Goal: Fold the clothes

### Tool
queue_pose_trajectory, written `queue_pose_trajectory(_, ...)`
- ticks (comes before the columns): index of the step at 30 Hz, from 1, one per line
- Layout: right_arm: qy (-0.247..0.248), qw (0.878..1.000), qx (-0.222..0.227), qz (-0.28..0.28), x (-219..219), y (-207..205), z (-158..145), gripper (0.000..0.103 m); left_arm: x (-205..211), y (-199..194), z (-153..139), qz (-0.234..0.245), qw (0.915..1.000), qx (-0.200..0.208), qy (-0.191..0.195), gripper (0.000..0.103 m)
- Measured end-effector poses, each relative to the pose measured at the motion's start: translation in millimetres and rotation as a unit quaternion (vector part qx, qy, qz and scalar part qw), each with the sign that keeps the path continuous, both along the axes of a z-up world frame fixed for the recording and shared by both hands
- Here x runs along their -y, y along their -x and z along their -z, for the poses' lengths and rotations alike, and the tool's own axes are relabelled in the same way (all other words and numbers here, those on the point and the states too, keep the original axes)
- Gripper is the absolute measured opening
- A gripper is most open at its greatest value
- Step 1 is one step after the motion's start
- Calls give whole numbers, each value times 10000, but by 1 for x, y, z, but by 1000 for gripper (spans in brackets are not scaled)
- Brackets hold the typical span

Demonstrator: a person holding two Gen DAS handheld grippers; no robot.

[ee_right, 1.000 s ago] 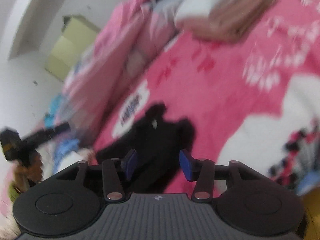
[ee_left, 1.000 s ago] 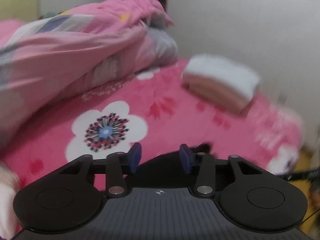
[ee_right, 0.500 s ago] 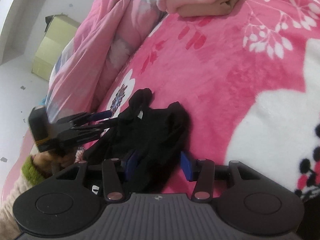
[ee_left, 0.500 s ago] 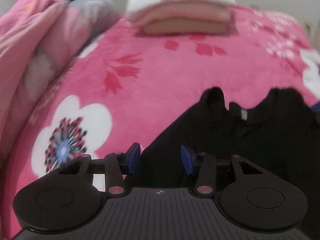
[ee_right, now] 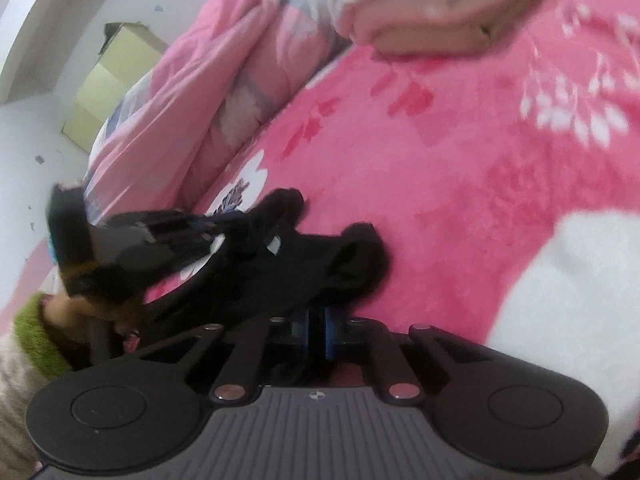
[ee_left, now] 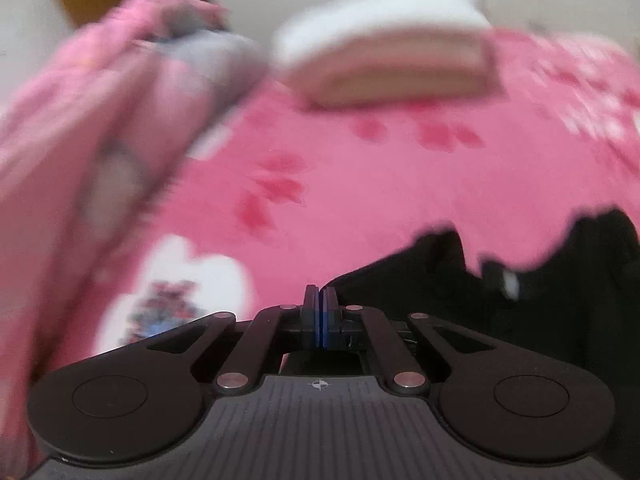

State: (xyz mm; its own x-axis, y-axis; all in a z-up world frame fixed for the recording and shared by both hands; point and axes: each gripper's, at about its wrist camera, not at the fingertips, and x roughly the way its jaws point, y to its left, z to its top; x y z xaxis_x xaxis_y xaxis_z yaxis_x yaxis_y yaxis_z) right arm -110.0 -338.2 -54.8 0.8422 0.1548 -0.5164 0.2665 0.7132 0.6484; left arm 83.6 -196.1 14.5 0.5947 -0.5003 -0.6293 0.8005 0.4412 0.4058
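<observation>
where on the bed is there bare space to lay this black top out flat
The widest free patch is the pink floral blanket between the crumpled black garment and the folded stack of white and beige clothes. The left side is crowded by the bunched pink quilt.

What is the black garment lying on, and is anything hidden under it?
The black garment lies on the pink floral blanket, which shows all around it. Whatever is directly beneath the garment is covered, so only blanket can be confirmed there.
</observation>
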Motion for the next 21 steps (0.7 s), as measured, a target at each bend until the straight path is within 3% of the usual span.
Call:
queue_pose_trajectory(4, 733, 9967, 322, 118, -13, 18, -34, 6, -34, 13, -58, -665, 9937, 717, 542, 0)
queue_pose_trajectory(9, 1487, 9849, 871, 180, -28, 41, -87, 6, -96, 51, -135, -1229, 9733, 1538, 1182, 0)
queue_pose_trajectory(12, 2089, 9696, 1261, 165, -42, 53, -126, 6, -135, 85, -179, -1490, 9523, 2117, 1617, 0)
queue_pose_trajectory(15, 2741, 9461, 1710, 208, -58, 65, -168, 6, -171, 125, -218, -1682, 9277, 2625, 2054, 0)
queue_pose_trajectory(18, 3315, 9161, 2236, 280, -72, 78, -211, 6, -199, 168, -247, -1764, 8995, 3152, 2457, 0)
queue_pose_trajectory(21, 3923, 8761, 2778, 382, -91, 94, -253, 6, -221, 210, -269, -1821, 8683, 3682, 2780, 0)
